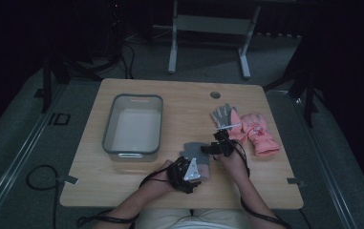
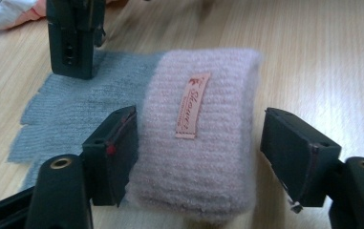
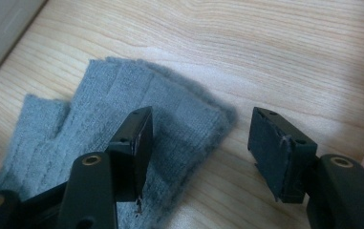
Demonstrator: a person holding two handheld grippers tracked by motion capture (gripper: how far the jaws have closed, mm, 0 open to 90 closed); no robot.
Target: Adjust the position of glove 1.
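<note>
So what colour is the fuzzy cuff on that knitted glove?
Pale pinkish-lilac cuff, on a grey glove; the left gripper view shows it best.

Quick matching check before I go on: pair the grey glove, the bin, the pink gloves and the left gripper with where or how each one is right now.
Things:
1. grey glove
2. bin
3. pink gloves
4. left gripper

States:
A. open, fingers either side of the fuzzy cuff
B. flat on the table in front of the person
C. at the table's right, beside a grey-and-pink glove
D. at the table's left, nothing inside

Pairs: 1-B, 2-D, 3-C, 4-A
</note>
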